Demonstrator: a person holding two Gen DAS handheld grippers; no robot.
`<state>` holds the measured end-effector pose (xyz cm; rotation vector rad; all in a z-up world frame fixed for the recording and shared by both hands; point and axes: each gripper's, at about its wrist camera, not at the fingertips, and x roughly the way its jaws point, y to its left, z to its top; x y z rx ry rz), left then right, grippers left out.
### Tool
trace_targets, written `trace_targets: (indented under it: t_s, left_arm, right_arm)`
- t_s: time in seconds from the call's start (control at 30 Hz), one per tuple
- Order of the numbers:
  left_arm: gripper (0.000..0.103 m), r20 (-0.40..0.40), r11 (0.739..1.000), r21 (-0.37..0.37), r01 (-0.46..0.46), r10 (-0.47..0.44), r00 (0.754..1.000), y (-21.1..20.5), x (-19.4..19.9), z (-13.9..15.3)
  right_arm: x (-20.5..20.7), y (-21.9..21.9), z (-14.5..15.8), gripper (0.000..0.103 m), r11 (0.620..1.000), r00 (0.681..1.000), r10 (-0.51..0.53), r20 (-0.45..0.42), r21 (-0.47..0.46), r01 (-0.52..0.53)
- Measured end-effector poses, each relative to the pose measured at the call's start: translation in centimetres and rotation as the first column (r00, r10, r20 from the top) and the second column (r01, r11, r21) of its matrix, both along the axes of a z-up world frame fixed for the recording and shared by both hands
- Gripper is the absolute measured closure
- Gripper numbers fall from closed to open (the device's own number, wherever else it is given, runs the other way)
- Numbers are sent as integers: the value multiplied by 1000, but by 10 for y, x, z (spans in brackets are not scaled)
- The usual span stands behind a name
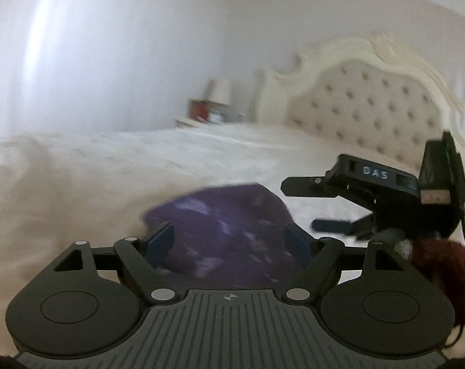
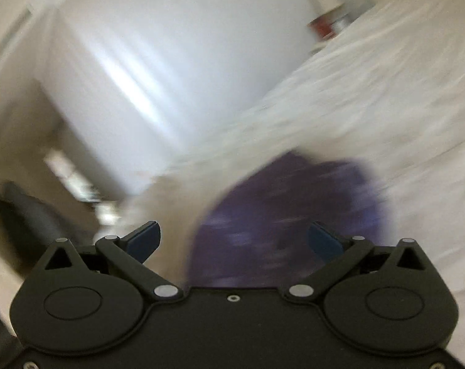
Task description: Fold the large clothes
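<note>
A purple garment with pale blotches (image 1: 226,227) lies bunched in a folded heap on the white bedcover (image 1: 109,178). My left gripper (image 1: 229,241) hovers just before it with its blue pads (image 1: 161,240) spread wide and touching no cloth. To the right of the heap, my right gripper (image 1: 310,207) comes in from the side, fingers apart and empty. The right wrist view is smeared by motion. There the purple garment (image 2: 287,212) lies ahead of the right gripper (image 2: 234,238), whose jaws stand fully open around nothing.
A cream tufted headboard (image 1: 364,104) rises at the back right. Left of it stands a nightstand with a red box and a lamp (image 1: 207,110). A dark red-brown sleeve (image 1: 441,267) is behind the right gripper. Something dark (image 2: 26,215) lies on the floor beside the bed.
</note>
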<state>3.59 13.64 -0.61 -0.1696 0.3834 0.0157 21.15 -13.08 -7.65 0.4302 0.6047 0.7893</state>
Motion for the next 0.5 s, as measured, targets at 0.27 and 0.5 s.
trace_targets:
  t_s: [0.27,0.5]
  left_arm:
    - [25,-253,996,-24,-83,74,965,29,42,-67]
    - [11,-329,951,-260,-169,77,941,68,33,-97]
  right_arm:
    - [4,-6,-18,0,970,994,-104,42,-218,111]
    - [42,33,-27,0,964,994,-95,62,-243,107]
